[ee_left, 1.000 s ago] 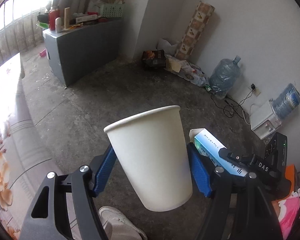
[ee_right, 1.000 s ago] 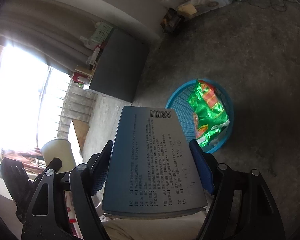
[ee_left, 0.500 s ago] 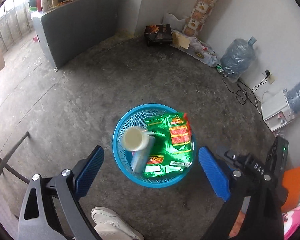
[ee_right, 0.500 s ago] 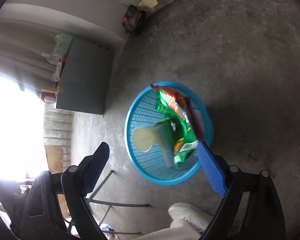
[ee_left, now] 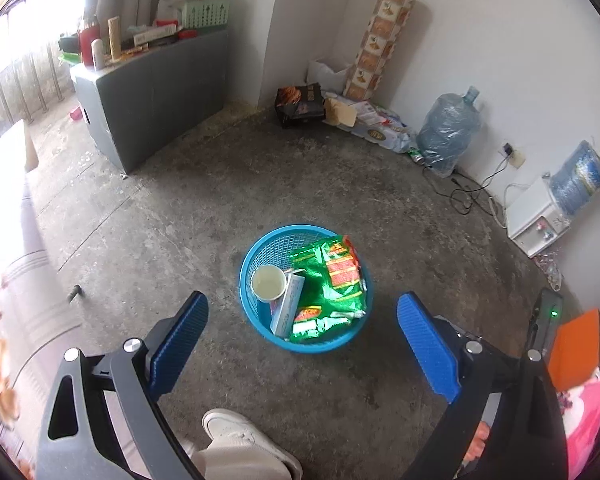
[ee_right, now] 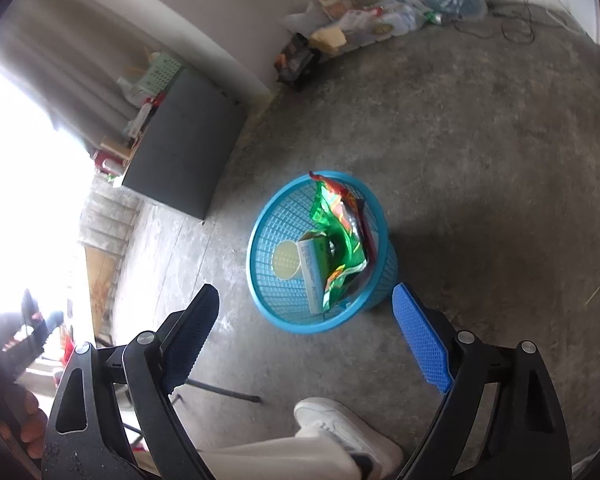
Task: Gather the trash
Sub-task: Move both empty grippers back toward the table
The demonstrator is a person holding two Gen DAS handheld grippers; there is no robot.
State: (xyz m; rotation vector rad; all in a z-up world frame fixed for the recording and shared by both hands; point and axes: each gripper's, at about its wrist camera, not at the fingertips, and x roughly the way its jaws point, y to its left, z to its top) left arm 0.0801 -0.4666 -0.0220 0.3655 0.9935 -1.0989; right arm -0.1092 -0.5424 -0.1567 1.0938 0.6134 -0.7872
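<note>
While I hold both tongs above the concrete floor (ee_left: 180, 208), the left tongs (ee_left: 302, 340) and the right tongs (ee_right: 304, 332) are spread wide with nothing between them. The blue basket (ee_left: 247, 280) stands on the floor below, holding the paper cup (ee_left: 269, 283), the flat box (ee_left: 286, 310) beside it, and the green snack bag (ee_left: 332, 280). My white shoe (ee_right: 340, 424) is near it.

Both grippers, left (ee_left: 302, 338) and right (ee_right: 305, 334), are built from black frames with silver screws. Blue ribbed pads (ee_left: 427, 354) are fitted. A white shoe (ee_right: 342, 428) and beige trouser leg are seen.
</note>
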